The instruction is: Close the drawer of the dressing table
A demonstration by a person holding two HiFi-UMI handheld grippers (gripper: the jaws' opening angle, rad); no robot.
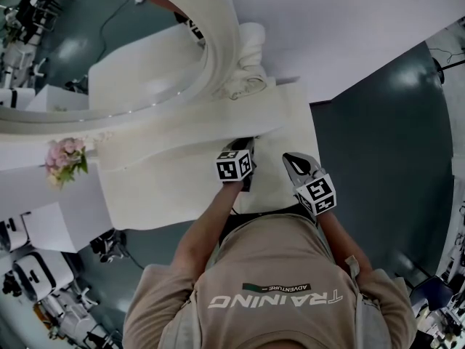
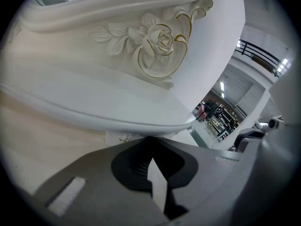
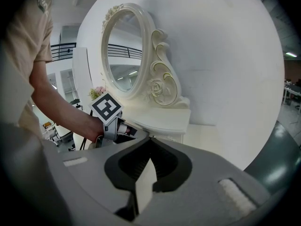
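Observation:
The white dressing table carries an oval mirror and a carved rose. My left gripper is shut on nothing, and its tips press in just under the rounded tabletop edge. A thin strip of drawer front shows there, tucked beneath the top. From the right gripper view, the left gripper sits against the table's front below the top. My right gripper is shut and empty, held back from the table to the right; its tips point at the table.
Pink flowers stand on the tabletop at the left. A white wall rises behind the table, and dark floor lies to the right. White boxes and equipment crowd the lower left.

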